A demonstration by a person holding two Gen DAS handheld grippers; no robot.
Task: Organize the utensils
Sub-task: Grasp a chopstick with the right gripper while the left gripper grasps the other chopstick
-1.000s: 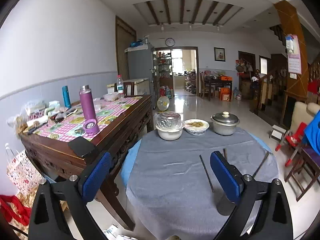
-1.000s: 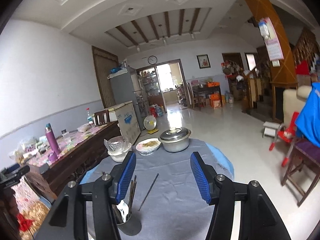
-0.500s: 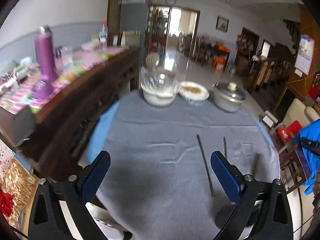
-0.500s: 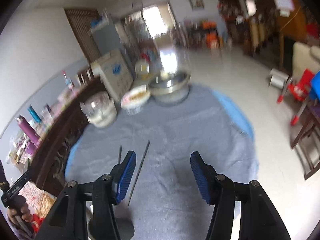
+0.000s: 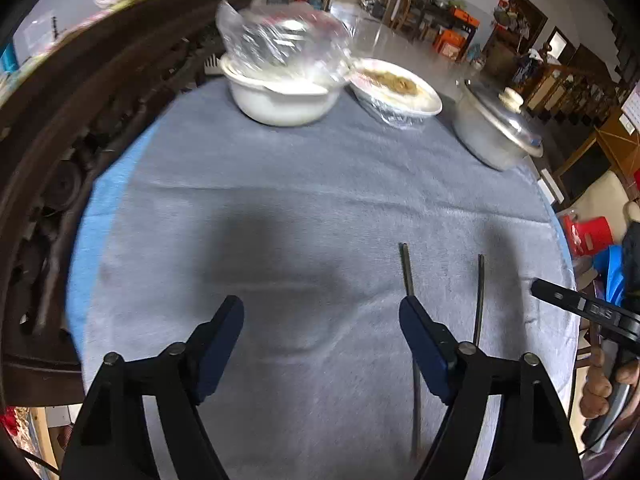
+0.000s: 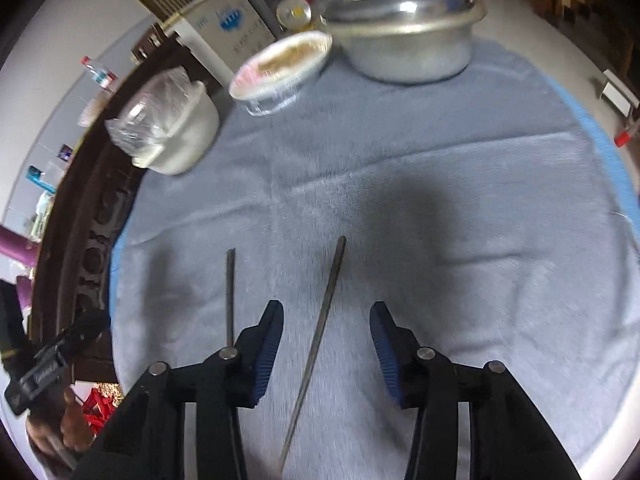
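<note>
— Right gripper (image 6: 326,336): state?
— Fingers apart, empty, straddling one chopstick (image 6: 316,344) on the grey worktop (image 6: 480,200).
— Axis?
— Runs lengthwise between the fingers, away toward the pot (image 6: 404,40).
— Second chopstick (image 6: 230,292)?
— Just left, outside the fingers.
— Left gripper (image 5: 320,344)?
— Apart too, empty; right one looks nearer.

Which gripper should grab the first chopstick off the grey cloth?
Right. One chopstick already lies between the right gripper's open fingers. The left gripper, also open, frames bare cloth; both chopsticks sit at or beyond its right finger.
</note>
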